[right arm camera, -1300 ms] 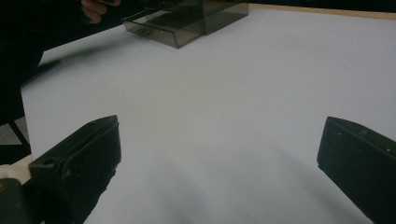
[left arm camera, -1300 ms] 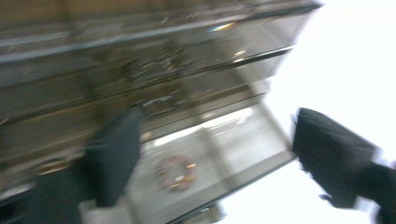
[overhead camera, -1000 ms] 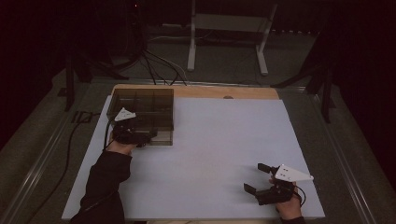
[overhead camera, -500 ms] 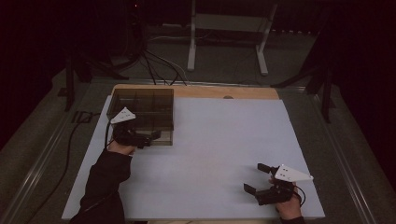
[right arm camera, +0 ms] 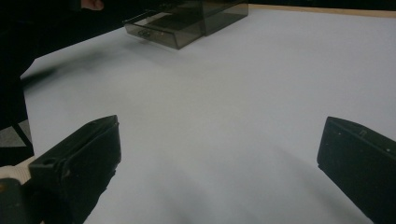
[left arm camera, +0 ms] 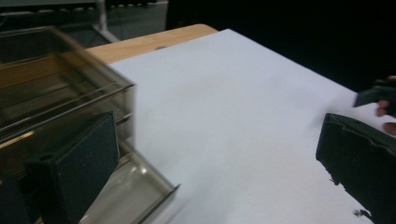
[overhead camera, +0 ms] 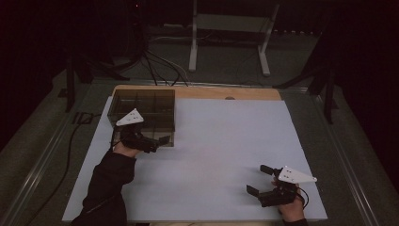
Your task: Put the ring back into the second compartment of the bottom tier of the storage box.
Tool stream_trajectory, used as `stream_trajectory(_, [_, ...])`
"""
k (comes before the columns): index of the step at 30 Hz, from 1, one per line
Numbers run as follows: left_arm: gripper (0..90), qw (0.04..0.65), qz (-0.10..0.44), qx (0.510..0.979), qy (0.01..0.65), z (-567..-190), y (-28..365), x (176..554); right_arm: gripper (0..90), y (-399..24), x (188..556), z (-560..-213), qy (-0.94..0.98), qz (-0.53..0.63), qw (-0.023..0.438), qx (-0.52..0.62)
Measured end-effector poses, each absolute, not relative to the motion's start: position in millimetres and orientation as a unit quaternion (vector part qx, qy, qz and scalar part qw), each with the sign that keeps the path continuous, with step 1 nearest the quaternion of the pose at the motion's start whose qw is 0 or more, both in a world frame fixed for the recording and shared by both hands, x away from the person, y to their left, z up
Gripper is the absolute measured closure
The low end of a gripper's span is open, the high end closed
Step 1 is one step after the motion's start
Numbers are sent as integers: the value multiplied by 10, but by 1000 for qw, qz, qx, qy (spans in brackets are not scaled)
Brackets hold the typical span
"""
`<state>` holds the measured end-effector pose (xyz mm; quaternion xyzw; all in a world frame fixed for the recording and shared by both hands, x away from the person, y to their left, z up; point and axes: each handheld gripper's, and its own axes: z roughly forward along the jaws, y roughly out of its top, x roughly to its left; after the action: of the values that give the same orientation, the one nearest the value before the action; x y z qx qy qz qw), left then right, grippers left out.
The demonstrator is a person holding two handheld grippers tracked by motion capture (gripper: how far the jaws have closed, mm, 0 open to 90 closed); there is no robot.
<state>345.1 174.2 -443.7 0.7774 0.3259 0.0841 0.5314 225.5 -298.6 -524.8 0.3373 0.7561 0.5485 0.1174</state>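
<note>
A smoky clear plastic box (overhead camera: 143, 110) with inner dividers sits at the far left of the white table sheet (overhead camera: 221, 136), its far edge close to the bare wooden strip (overhead camera: 202, 92) along the far side of the table. A shallow drawer (right arm camera: 163, 29) of the same tinted plastic stands pulled out from the near face of the box, low down, and rests on the sheet.

The left gripper (overhead camera: 155, 141) is just in front of the box, at the drawer. Its jaws are spread wide. In the left gripper view one black jaw lies over the open drawer (left arm camera: 135, 196), right beside the box wall (left arm camera: 70, 84), while the other jaw is out over the bare sheet at the right edge of that view. Whether the nearer jaw touches the drawer cannot be told. The jaws hold nothing. The person's dark sleeve (overhead camera: 110, 183) comes up from the near edge to this gripper.

The right gripper (overhead camera: 259, 181) rests near the near right corner of the sheet, well apart from the box. Its jaws are also wide apart and empty, pointing left across the bare sheet; in the right gripper view the box and its drawer show far off at the top.
</note>
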Motion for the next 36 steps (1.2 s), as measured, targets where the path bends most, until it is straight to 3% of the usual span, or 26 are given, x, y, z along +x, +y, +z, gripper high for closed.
stream_trajectory(6, [6,529,62,791,302,-4436,1602,3396,0,-2971,2261,-5243,758,547,120,334])
stream_trajectory(20, [6,520,66,809,265,-4662,1356,3213,0,-2937,2270,-5235,760,547,118,332])
stream_trajectory(36, [6,506,65,818,268,-4909,1456,3022,0,-2919,2254,-5225,760,547,118,329])
